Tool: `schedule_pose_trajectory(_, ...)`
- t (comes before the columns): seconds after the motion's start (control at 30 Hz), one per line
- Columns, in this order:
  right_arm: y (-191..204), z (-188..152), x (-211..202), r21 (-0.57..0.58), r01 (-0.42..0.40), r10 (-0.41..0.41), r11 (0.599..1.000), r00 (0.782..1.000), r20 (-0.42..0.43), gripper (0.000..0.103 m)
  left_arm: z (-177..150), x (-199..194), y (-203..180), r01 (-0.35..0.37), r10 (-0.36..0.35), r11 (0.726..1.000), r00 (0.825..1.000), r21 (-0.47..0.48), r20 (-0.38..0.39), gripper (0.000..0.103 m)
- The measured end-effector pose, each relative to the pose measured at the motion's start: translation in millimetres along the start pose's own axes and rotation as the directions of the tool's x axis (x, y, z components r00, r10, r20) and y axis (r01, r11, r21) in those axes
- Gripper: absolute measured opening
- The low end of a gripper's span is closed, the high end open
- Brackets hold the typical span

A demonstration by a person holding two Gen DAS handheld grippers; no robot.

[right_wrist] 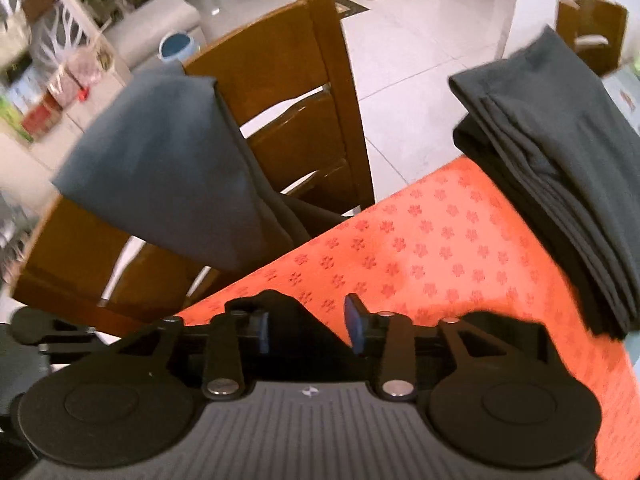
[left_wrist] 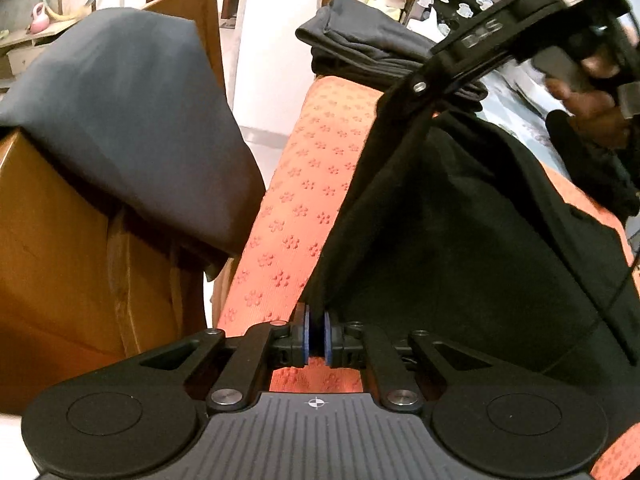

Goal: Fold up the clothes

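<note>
Right wrist: chair [right_wrist: 288,92], folded stack [right_wrist: 560,168] nr.

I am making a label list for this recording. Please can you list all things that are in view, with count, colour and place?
black garment: one, black, lifted over the cloth
folded clothes stack: one, dark grey, far end of the cloth
grey garment: one, blue-grey, draped on the chair
wooden chair: one, brown, beside the table
orange tablecloth: one, orange, flower pattern, on the table
left tongs: shut on the black garment's edge
right tongs: open, holding nothing
</note>
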State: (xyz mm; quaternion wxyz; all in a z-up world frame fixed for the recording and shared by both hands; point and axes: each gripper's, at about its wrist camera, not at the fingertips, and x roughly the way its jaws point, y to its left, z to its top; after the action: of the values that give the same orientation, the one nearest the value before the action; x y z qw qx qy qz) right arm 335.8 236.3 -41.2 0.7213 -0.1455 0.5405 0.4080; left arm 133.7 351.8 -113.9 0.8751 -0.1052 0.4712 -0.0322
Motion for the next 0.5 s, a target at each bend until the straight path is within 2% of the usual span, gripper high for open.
schedule_pose_trajectory(0.1, -5, -8, -16, 0.042, -0.028, 0.027, 0.999, 0.999, 0.019, 0.049, 2, 0, -3, -0.008, 0.008, 1.0, 1.0, 0.006, -0.004, 0.01)
schedule_pose_trajectory(0.23, -8, -16, -30, 0.092, -0.027, 0.023, 0.995, 0.999, 0.038, 0.055, 4, 0, -6, -0.015, 0.015, 1.0, 1.0, 0.022, -0.005, 0.01)
schedule_pose_trajectory(0.5, 6, -16, -33, 0.03, 0.054, -0.054, 0.998, 0.998, -0.012, 0.056, 4, 0, -10, -0.027, 0.027, 0.998, 1.0, 0.05, -0.011, 0.01)
